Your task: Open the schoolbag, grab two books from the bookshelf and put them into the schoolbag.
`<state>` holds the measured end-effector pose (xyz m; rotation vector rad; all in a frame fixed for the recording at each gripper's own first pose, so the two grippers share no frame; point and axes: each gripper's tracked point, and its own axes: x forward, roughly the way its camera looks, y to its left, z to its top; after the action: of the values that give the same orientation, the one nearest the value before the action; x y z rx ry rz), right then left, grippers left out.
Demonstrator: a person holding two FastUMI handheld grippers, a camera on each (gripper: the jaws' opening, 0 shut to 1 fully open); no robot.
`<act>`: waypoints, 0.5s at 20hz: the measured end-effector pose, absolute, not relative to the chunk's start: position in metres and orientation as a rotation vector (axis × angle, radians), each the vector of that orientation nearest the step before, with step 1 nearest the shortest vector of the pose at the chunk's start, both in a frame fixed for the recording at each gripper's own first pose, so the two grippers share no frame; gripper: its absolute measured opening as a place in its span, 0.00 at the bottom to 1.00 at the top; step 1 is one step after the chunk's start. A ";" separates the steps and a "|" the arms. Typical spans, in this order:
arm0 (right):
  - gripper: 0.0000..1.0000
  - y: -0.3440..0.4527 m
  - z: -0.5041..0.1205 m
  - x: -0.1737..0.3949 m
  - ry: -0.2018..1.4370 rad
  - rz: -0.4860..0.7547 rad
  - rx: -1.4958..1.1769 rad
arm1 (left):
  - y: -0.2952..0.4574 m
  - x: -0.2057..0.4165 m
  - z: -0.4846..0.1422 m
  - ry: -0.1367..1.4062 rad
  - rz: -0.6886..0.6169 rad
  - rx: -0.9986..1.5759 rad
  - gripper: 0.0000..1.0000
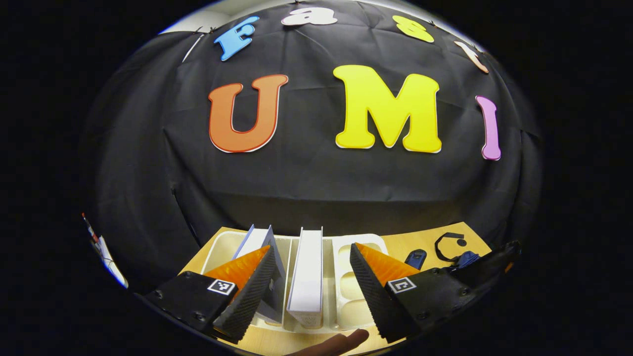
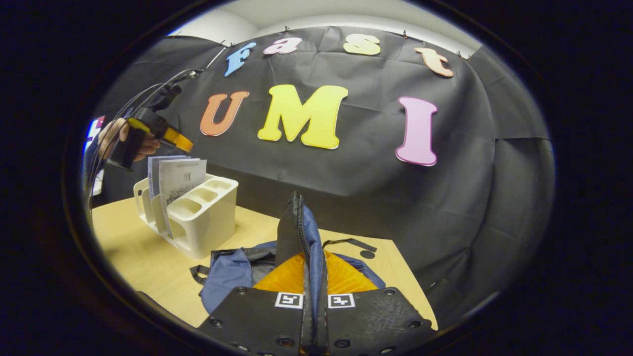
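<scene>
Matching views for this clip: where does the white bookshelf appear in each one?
Left gripper view: bookshelf at bottom centre, between the open left tongs.
Right gripper view: bookshelf at left on the table, beyond the schoolbag.
Shared landmark: the upright books standing in its slots.

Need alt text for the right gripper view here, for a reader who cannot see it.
The right gripper is shut on a raised flap of the blue schoolbag, which lies on a wooden table. Behind it to the left, a white bookshelf holds upright books, with the left gripper above them.
</scene>
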<state>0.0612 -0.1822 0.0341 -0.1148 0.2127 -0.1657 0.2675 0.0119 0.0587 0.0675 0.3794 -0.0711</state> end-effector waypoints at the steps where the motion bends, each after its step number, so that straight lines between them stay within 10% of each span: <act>1: 0.04 -0.184 0.034 0.059 0.213 -0.165 -0.112 | 0.012 0.275 0.057 0.398 -0.077 0.092 0.95; 10: 0.04 -0.202 0.030 0.052 0.198 -0.167 -0.059 | 0.011 0.299 0.027 0.589 -0.100 0.239 0.86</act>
<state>0.0519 -0.2019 0.0296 -0.0594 0.1983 -0.1666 0.2987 0.0109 0.0270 0.2392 0.5890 -0.1001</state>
